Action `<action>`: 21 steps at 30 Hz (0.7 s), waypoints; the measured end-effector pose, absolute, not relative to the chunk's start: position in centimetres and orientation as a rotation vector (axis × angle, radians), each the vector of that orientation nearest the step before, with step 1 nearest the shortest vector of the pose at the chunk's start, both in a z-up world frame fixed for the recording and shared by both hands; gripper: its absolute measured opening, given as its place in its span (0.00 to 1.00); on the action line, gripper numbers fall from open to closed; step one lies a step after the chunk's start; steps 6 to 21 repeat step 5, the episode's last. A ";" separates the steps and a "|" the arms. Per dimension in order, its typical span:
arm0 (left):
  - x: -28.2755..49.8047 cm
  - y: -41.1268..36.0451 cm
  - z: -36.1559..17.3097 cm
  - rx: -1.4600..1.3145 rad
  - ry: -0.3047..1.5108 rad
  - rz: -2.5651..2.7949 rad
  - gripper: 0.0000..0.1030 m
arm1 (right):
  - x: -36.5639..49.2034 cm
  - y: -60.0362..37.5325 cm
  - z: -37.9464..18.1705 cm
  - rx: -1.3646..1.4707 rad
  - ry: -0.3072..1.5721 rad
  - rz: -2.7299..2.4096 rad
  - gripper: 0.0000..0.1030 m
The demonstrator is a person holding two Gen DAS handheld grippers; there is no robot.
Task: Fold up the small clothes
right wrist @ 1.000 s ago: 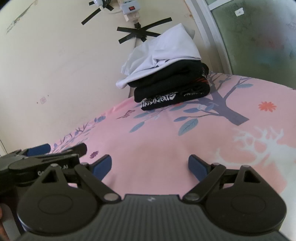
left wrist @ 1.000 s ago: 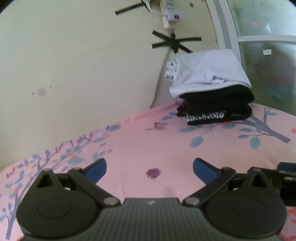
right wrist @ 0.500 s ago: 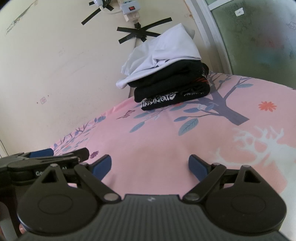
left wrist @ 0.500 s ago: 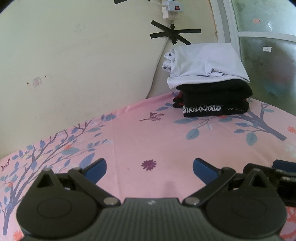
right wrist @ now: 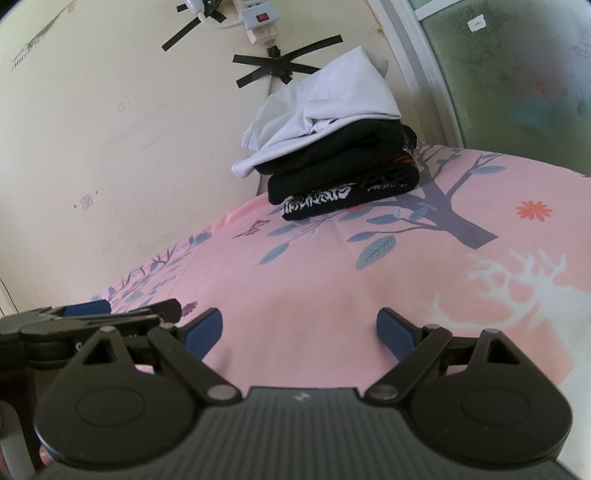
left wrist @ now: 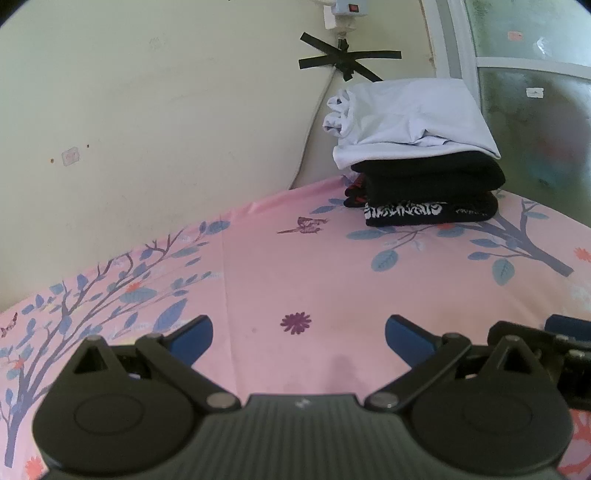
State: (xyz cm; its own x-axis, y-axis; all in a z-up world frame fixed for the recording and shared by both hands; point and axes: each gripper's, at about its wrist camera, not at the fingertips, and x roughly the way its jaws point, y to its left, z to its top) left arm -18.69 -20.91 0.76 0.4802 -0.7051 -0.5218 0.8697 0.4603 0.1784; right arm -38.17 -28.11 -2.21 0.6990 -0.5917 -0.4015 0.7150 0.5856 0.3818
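Note:
A stack of folded clothes [left wrist: 424,177] stands at the far corner of the bed against the wall: a white garment [left wrist: 410,118] on top of black ones, the lowest with white lettering. It also shows in the right wrist view [right wrist: 340,181]. My left gripper [left wrist: 298,334] is open and empty, low over the pink sheet, well short of the stack. My right gripper [right wrist: 300,330] is open and empty too, beside it. The left gripper's blue-tipped fingers [right wrist: 86,308] show at the right view's left edge.
The bed is covered by a pink sheet [left wrist: 332,273] printed with trees and flowers. A cream wall [left wrist: 147,129] with black tape crosses and a power strip [right wrist: 258,14] runs behind it. A frosted window [right wrist: 517,74] stands at the right.
The left gripper's view has tilted down and drawn back, so the stack sits lower and nearer the middle. The right gripper has barely moved. Both stay open.

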 end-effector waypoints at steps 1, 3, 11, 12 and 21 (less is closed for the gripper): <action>-18.8 -20.9 0.8 0.457 0.403 -1.007 1.00 | -38.2 -28.1 -2.2 0.552 0.242 -0.771 0.81; -18.8 -20.8 0.8 0.452 0.405 -1.022 1.00 | -38.2 -28.1 -2.2 0.551 0.242 -0.771 0.81; -18.9 -20.8 0.8 0.448 0.407 -1.028 1.00 | -38.2 -28.1 -2.2 0.551 0.243 -0.771 0.81; -18.9 -20.8 0.8 0.448 0.407 -1.028 1.00 | -38.2 -28.1 -2.2 0.551 0.243 -0.771 0.81; -18.9 -20.8 0.8 0.448 0.407 -1.028 1.00 | -38.2 -28.1 -2.2 0.551 0.243 -0.771 0.81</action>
